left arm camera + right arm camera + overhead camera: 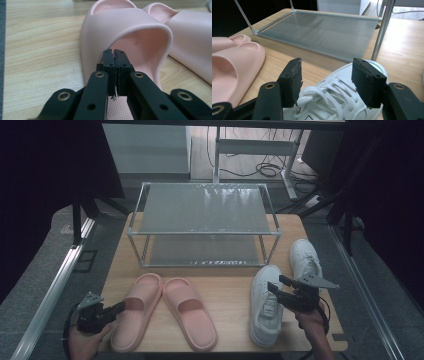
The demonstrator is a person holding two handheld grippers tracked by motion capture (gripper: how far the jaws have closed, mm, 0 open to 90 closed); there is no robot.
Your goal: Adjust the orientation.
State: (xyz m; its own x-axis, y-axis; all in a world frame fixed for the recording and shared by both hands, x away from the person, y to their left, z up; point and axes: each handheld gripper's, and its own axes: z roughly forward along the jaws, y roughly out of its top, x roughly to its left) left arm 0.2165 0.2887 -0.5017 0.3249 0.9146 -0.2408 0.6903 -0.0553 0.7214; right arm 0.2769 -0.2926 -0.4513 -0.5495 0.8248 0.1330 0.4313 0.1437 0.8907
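While the left claw (115,53) sits shut at pink slide (125,35) strap, right claw (325,80) gapes over wht sneaker (332,100).

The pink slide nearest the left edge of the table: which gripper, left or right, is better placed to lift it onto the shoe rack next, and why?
Left. The left gripper is shut at that pink slide, apparently pinching its strap. The right gripper stands open over the white sneaker, across the table. The shoe rack lies just beyond.
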